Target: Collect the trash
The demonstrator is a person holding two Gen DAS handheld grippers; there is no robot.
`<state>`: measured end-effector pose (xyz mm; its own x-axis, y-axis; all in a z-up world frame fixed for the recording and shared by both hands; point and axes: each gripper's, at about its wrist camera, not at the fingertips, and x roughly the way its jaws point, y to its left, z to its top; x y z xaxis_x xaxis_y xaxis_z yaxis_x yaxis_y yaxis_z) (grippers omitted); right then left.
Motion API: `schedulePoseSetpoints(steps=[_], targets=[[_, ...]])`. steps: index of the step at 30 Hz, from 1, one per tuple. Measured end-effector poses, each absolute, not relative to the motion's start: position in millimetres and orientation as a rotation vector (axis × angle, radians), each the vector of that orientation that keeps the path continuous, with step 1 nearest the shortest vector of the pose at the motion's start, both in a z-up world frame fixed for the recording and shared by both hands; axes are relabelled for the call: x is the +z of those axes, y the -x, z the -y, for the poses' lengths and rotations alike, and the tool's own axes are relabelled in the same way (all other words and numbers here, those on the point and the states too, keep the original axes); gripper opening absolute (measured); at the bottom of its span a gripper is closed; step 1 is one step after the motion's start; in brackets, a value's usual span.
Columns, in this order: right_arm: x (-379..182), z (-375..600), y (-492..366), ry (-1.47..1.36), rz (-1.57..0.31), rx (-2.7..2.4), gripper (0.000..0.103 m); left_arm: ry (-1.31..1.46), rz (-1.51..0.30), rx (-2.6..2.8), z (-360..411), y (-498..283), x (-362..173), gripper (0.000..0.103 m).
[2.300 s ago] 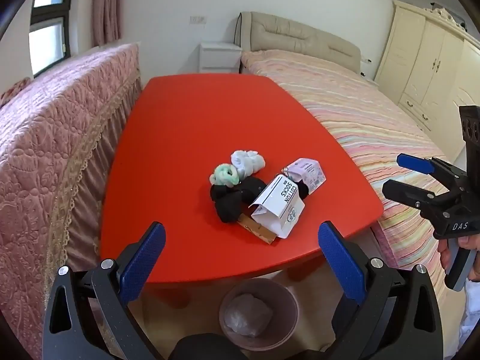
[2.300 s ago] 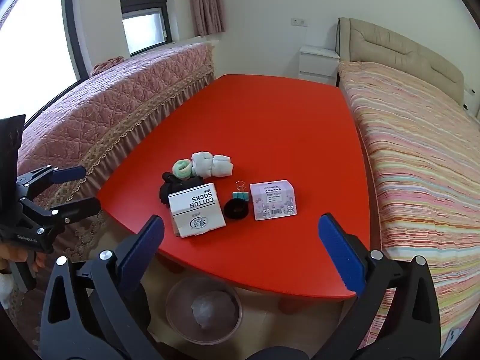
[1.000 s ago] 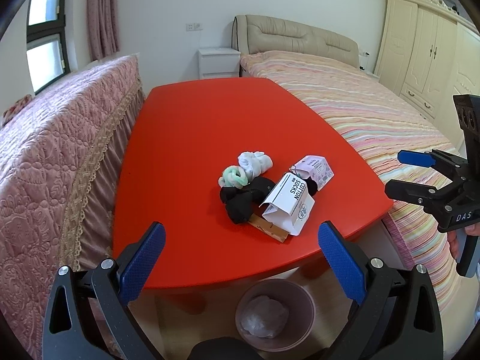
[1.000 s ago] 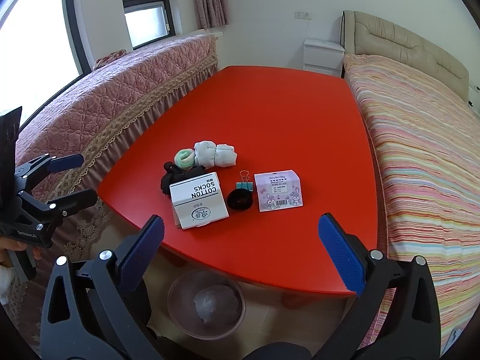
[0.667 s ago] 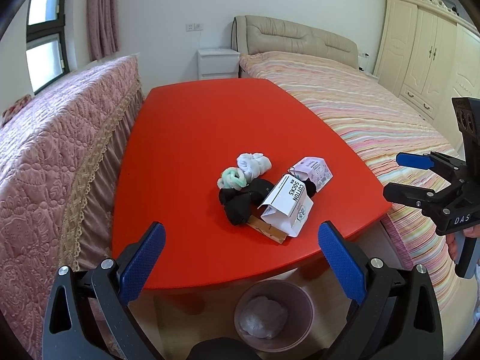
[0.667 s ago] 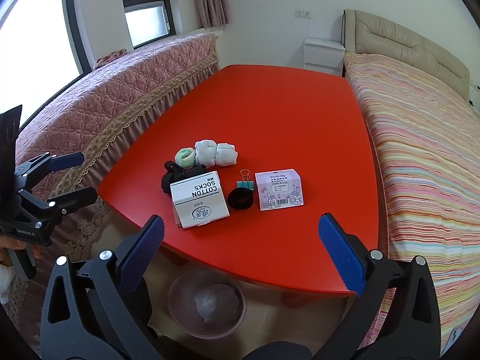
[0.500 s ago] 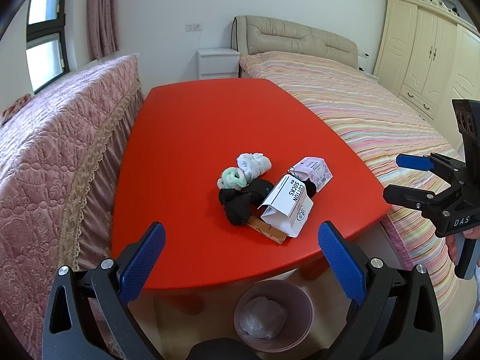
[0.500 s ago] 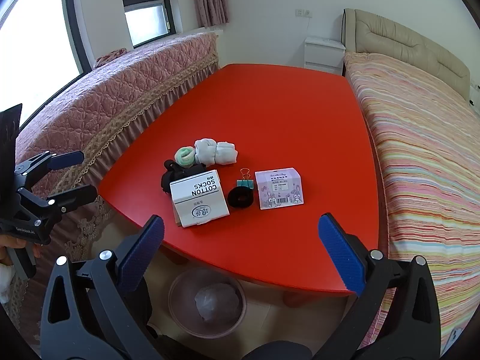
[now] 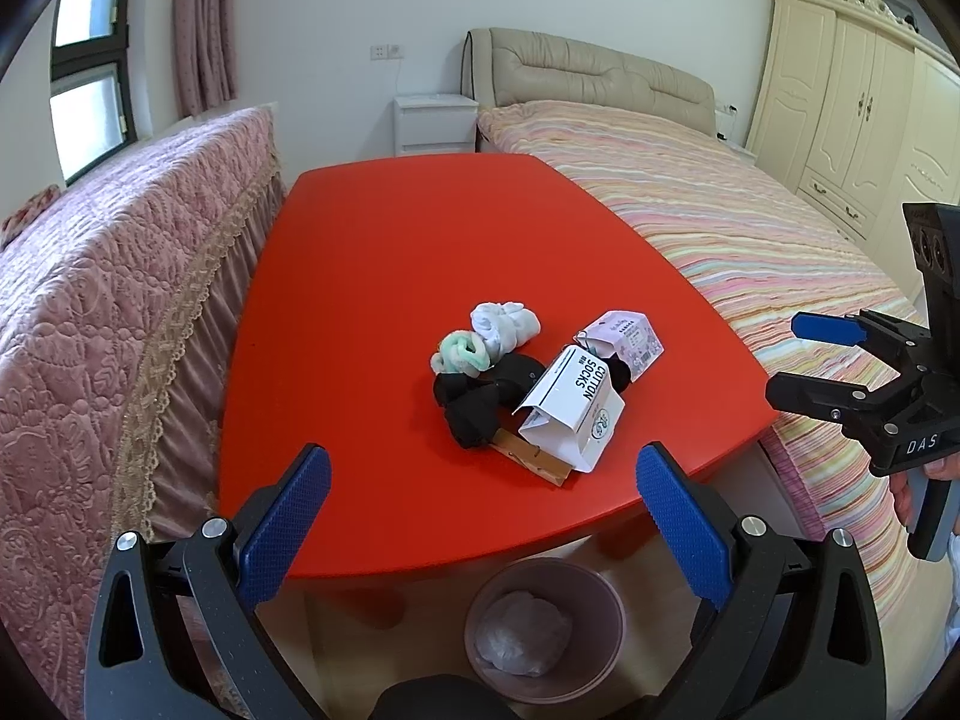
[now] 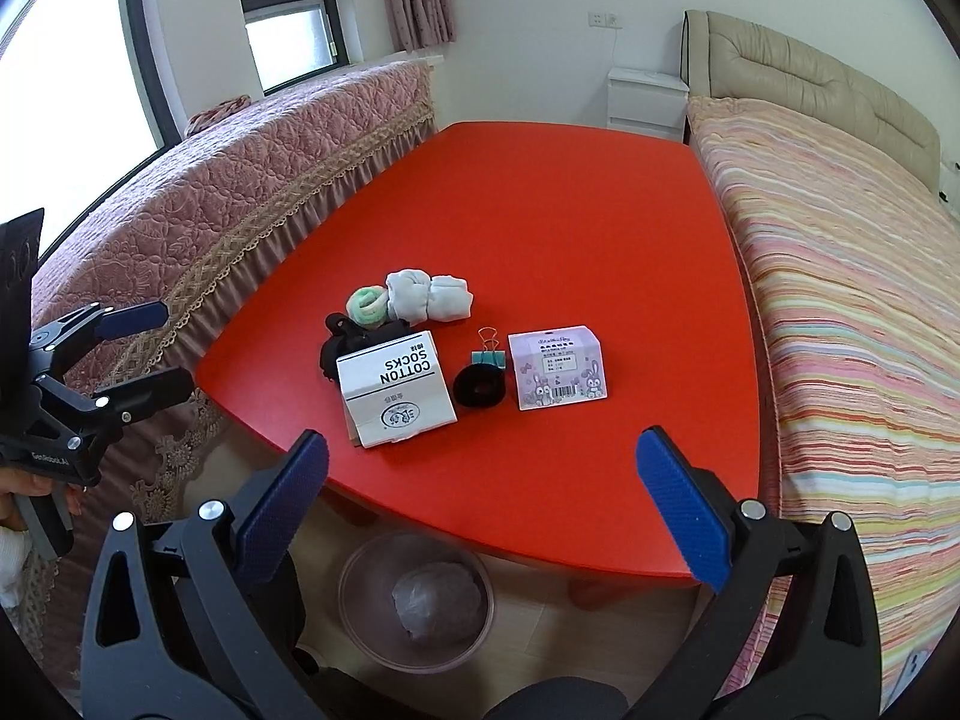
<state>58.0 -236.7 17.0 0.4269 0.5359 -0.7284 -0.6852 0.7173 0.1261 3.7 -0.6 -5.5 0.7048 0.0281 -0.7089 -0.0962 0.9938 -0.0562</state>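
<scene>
Left gripper [image 9: 480,516]: fingers spread wide, blue pads empty, touching nothing; it hangs off the near edge of the red table [image 9: 384,276], above the floor.
Right gripper [image 10: 480,516]: fingers equally wide, holding nothing, off the table's near edge.
White box [image 10: 393,387]: printed "COTTON SOCKS", lying near the table's front edge; in the left wrist view its end flap stands open and it rests on a flat brown card piece [image 9: 531,459].
Pink box [image 10: 558,366]: small, with cartoon rabbits and a barcode, just right of the white box, apart from it.
Black ring [image 10: 478,387]: a round fabric band between the 2 boxes.
Binder clip [image 10: 489,351]: teal, wire handles up, touching the ring's far side.
Black cloth [image 9: 474,399]: crumpled, against the white box's left and far side.
Green-and-white roll [image 10: 367,306]: beside a white rolled sock bundle [image 10: 429,295], both just behind the black cloth.
Trash bin [image 10: 354,594]: pinkish, on the floor under the table's front edge, with a crumpled clear bag [image 10: 438,603] inside.
Surroundings: pink quilted bed [image 10: 240,192] on 1 side, striped bed [image 10: 840,300] on the other.
</scene>
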Motion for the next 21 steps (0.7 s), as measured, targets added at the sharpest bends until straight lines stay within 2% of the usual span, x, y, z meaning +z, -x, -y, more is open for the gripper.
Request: schedulePoseSetpoints(steps=[10, 21], targets=[[14.5, 234.0, -70.5, 0.198, -0.855, 0.768, 0.1, 0.097, -0.789, 0.061, -0.8, -5.2, -7.8, 0.097], [2.7, 212.8, -129.9, 0.25, -0.931, 0.752, 0.1, 0.095, -0.789, 0.051, 1.8, -7.9, -6.7, 0.097]])
